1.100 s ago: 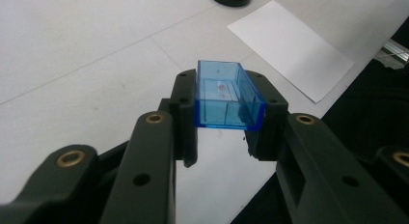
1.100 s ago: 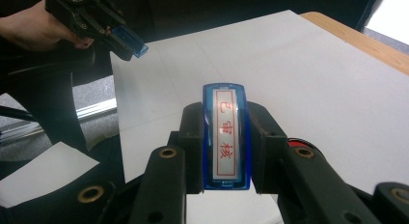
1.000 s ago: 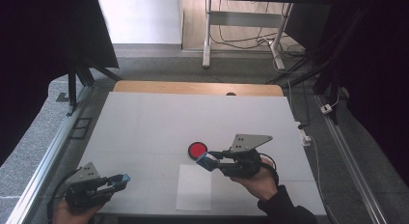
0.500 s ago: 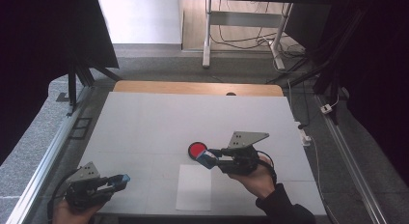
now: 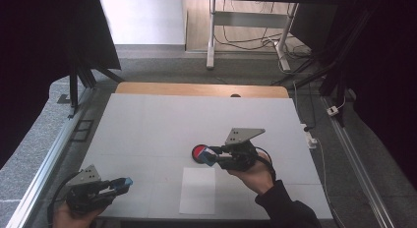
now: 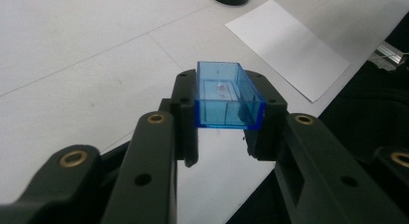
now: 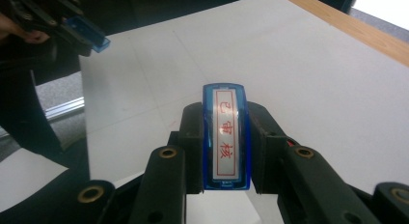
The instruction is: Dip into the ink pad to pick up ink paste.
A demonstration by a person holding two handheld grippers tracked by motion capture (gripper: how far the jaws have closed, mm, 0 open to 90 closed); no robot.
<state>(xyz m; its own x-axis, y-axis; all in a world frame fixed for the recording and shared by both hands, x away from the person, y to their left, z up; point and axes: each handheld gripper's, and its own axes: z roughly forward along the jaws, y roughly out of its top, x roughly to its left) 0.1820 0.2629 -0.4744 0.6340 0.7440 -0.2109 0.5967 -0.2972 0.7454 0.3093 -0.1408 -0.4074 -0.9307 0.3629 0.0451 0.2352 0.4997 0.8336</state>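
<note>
At a white bench (image 5: 147,125), the person's left claw (image 5: 124,183) sits at the near left corner, clamped on a clear blue cap (image 6: 226,95). Only the left gripper view reveals it as a hollow box, open end facing the camera, with faint red marks inside too small to read. From the high view it is merely a blue speck at the claw's tip.

The right claw (image 5: 210,155), near the middle of the bench, grips a blue stamp body (image 7: 225,137) between its jaws. The right gripper view shows its white label with red characters in a red frame. In the high view the stamp is a small blue shape just beside a round red ink pad (image 5: 200,152) in a black case; whether they touch cannot be told.

The pad is cut off at the top edge of the left gripper view. A white sheet of paper (image 5: 197,189) lies on the near side of the pad. The right gripper view catches the left claw and cap at its upper left corner.
</note>
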